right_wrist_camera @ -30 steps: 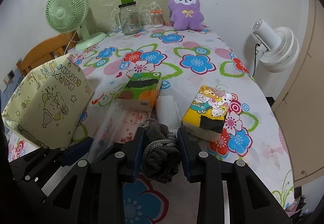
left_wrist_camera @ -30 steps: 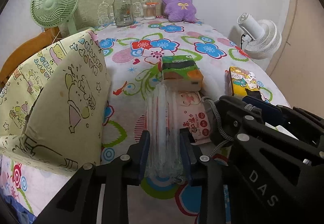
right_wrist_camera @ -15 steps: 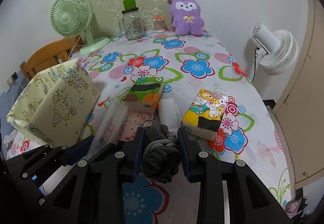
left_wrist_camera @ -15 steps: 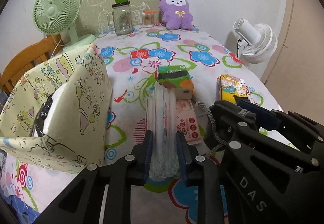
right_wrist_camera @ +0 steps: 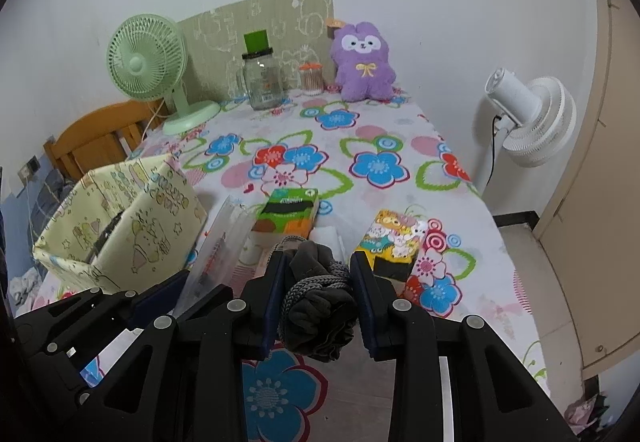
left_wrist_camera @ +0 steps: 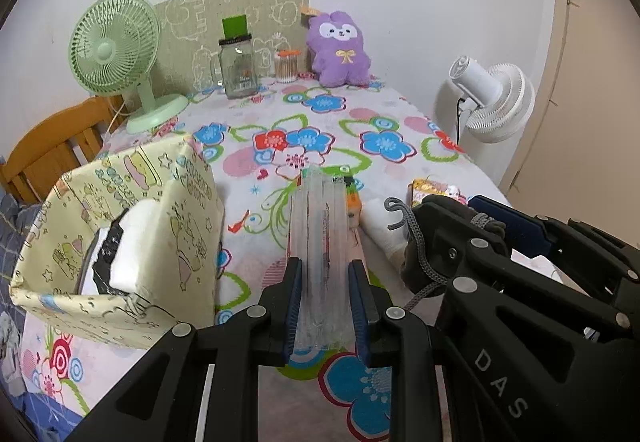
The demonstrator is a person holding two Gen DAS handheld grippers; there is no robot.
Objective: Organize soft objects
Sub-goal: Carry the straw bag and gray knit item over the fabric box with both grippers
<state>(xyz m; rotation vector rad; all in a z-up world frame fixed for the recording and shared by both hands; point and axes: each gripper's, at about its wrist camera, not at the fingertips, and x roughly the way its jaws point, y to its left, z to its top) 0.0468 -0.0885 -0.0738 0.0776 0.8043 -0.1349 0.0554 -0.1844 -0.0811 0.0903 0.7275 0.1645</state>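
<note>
- The clear pack (left_wrist_camera: pixel 320 242) is pinched edge-on between the blue pads of the left gripper (left_wrist_camera: pixel 325 306), held above the flowered table (left_wrist_camera: pixel 384 142).
- The grey pouch (right_wrist_camera: pixel 318 306), wound with grey cord, is clamped between the pads of the right gripper (right_wrist_camera: pixel 318 302), also off the table.
- The two grippers sit side by side, close together.
- A yellow cartoon-print box (left_wrist_camera: pixel 120 242) stands open to the left, with a white and black bundle inside.
- A green tissue pack (right_wrist_camera: pixel 290 212), a white wad (right_wrist_camera: pixel 326 234) and a yellow tissue pack (right_wrist_camera: pixel 394 242) lie on the table ahead.
- A purple plush (right_wrist_camera: pixel 364 62), jar (right_wrist_camera: pixel 262 82) and green fan (right_wrist_camera: pixel 146 60) line the far wall.
</note>
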